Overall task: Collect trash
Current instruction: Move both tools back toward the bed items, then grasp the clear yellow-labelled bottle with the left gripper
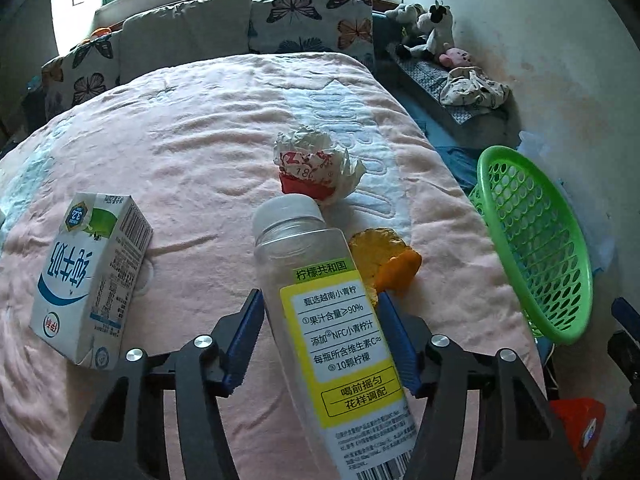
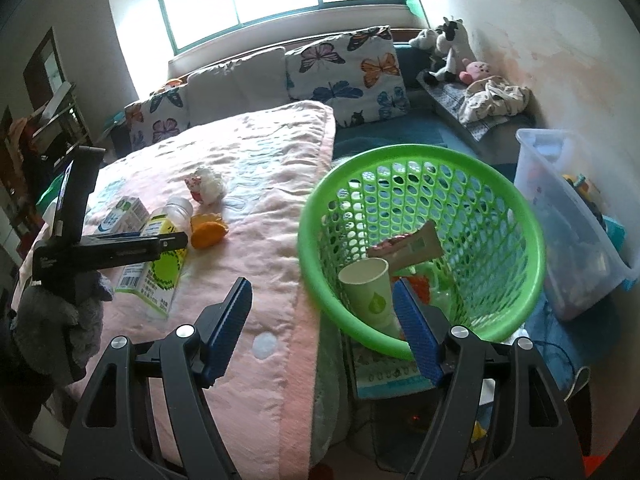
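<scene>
A clear plastic bottle [image 1: 320, 320] with a yellow label and white cap lies on the pink blanket. My left gripper [image 1: 319, 295] is shut on its body, a blue pad against each side. Around it lie a white milk carton [image 1: 92, 280], an orange peel [image 1: 388, 264] and a crumpled paper wrapper [image 1: 316, 164]. My right gripper [image 2: 322, 286] stands open and empty over the bed's edge, in front of the green basket [image 2: 312, 216]. The basket holds a paper cup [image 2: 370, 284] and a wrapper [image 2: 404, 248]. The bottle [image 2: 164, 256] also shows under the left gripper's finger [image 2: 172, 240].
The green basket [image 1: 536, 240] sits off the bed's right side. Butterfly pillows [image 2: 348, 72] line the headboard, with plush toys [image 2: 448, 48] on a ledge. A clear plastic bin [image 2: 568, 208] stands by the wall. A grey-gloved hand [image 2: 52, 312] holds the left gripper.
</scene>
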`<state>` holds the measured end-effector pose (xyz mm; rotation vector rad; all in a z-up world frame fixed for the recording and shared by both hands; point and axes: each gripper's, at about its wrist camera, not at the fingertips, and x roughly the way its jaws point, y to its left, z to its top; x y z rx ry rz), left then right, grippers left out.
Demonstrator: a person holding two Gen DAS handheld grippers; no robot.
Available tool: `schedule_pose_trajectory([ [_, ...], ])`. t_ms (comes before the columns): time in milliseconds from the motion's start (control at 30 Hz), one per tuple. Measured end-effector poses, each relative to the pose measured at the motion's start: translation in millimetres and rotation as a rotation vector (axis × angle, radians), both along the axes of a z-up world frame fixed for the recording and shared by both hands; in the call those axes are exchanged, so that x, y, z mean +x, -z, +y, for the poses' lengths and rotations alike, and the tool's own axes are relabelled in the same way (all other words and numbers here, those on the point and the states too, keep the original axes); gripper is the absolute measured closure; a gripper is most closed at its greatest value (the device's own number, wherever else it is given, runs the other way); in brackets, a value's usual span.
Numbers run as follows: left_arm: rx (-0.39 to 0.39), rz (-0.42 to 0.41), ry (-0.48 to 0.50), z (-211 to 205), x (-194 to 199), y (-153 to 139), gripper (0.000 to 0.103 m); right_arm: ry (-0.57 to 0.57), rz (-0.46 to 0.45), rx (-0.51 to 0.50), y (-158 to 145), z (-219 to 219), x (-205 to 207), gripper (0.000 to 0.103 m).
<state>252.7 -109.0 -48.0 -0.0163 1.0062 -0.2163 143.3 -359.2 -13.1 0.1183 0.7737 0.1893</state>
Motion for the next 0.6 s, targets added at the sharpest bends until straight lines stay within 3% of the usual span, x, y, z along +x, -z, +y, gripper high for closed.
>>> schedule_pose_trajectory([
  [133,-0.026,-0.005,0.015,8.2,-6.7,-5.4,0.056,-0.022,-0.003,-0.002,-0.8,9.3,2.9,0.03],
  [467,-0.086,-0.072,0.025,42.9,-45.1,-29.1,0.057,-0.1,0.012,-0.009,8.0,50.1,25.8,0.031],
  [600,-0.102,-0.089,0.019,59.5,-57.5,-37.9,0.057,-0.134,0.022,-0.003,12.7,69.9,40.6,0.037],
])
